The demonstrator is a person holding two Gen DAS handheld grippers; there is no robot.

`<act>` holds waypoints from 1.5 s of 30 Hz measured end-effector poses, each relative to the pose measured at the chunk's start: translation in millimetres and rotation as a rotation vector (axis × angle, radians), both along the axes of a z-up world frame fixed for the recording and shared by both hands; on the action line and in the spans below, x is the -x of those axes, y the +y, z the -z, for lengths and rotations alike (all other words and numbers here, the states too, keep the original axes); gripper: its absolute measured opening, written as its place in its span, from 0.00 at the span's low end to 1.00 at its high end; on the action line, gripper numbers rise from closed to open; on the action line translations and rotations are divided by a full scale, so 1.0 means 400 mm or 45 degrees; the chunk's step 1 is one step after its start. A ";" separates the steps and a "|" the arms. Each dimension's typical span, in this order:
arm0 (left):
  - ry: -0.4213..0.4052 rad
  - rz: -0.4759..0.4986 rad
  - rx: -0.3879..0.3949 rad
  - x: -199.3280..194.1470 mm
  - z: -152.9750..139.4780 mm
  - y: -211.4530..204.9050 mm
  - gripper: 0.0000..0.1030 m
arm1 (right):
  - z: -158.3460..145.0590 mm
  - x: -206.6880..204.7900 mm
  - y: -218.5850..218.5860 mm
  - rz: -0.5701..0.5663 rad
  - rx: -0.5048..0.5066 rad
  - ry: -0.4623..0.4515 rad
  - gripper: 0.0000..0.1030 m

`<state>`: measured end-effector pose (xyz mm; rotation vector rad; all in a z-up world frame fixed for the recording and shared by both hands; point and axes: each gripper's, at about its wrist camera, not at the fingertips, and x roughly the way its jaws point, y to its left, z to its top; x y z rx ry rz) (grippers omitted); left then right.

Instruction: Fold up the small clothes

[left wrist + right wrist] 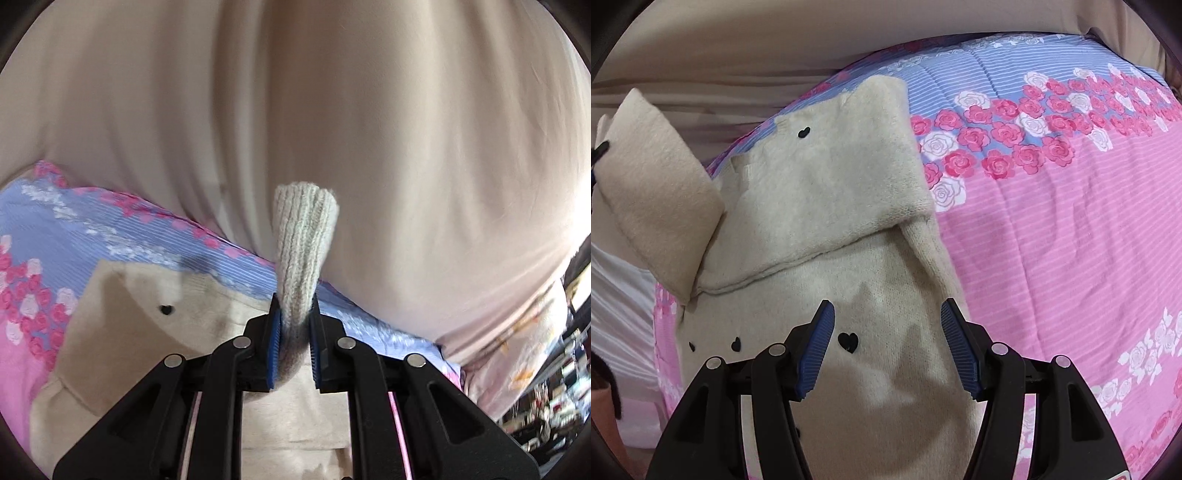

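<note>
Knitwear it is: I have the soft, light cream heart-dotted jumper (pixel 827 229) on the floral bed (pixel 1052 236), left claw (pixel 295 332) pinching its ribbed cuff (pixel 303 236), right claw (pixel 886 347) spread above.

Cream heart-dotted sweater (pixel 827 206), half-folded on bedspread; ribbed cuff (pixel 301 243) lifted

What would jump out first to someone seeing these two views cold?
The cream sweater with small black hearts, spread on the pink and blue rose-print bedcover and partly folded. Next, the left gripper clamped on a ribbed cuff, holding that sleeve up in front of a beige curtain. The right gripper hangs open over the sweater's body.
</note>
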<state>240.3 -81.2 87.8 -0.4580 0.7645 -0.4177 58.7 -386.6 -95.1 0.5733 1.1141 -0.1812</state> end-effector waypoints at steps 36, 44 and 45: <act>0.270 0.126 -0.068 0.054 0.242 -0.097 0.12 | -0.018 -0.093 -0.135 -0.030 0.324 -0.116 0.38; 0.211 0.122 -0.050 0.043 0.199 -0.102 0.12 | -0.070 -0.404 -0.226 -0.115 0.182 -0.133 0.39; 0.205 0.126 -0.041 0.045 0.192 -0.101 0.12 | -0.043 -0.434 -0.228 -0.116 0.184 -0.096 0.32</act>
